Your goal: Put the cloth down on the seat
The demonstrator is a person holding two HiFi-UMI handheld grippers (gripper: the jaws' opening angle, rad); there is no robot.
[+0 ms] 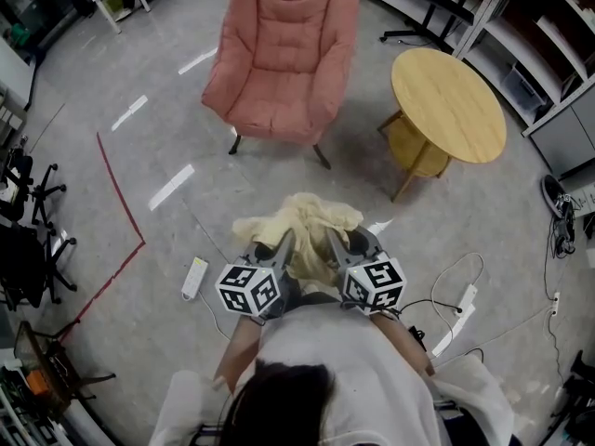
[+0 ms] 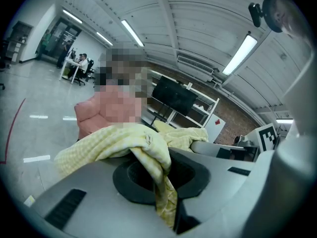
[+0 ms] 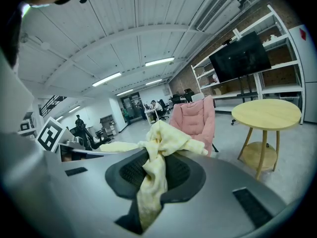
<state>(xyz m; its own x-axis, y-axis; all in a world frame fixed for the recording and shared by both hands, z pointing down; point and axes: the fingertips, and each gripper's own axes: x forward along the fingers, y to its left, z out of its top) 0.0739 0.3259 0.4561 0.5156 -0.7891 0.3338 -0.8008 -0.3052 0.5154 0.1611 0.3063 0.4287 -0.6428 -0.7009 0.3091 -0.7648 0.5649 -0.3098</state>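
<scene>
**Head view: cloth held in both grippers, short of the armchair**

Head view shows the pale yellow checked cloth [image 1: 302,223] bunched in the air in front of the pink armchair [image 1: 279,54], well apart from its seat [image 1: 271,96]. The left gripper [image 1: 282,246] pinches one gathered fold between nearly closed jaws. The right gripper [image 1: 337,245] grips another fold the same way. Each gripper view shows fabric running down through the narrow gap.

On this evidence the pick-up looks done. What remains is to reach the armchair, lower the cloth onto the seat cushion and release both claws. Nothing lies on the seat.

A round wooden table [image 1: 448,105] stands just to the right of the armchair. A white power strip [image 1: 194,278] lies on the floor well in front of the armchair, to its left. No brand, label or readable writing shows. The marker cubes [image 1: 249,289] carry only black-and-white square patterns.
</scene>
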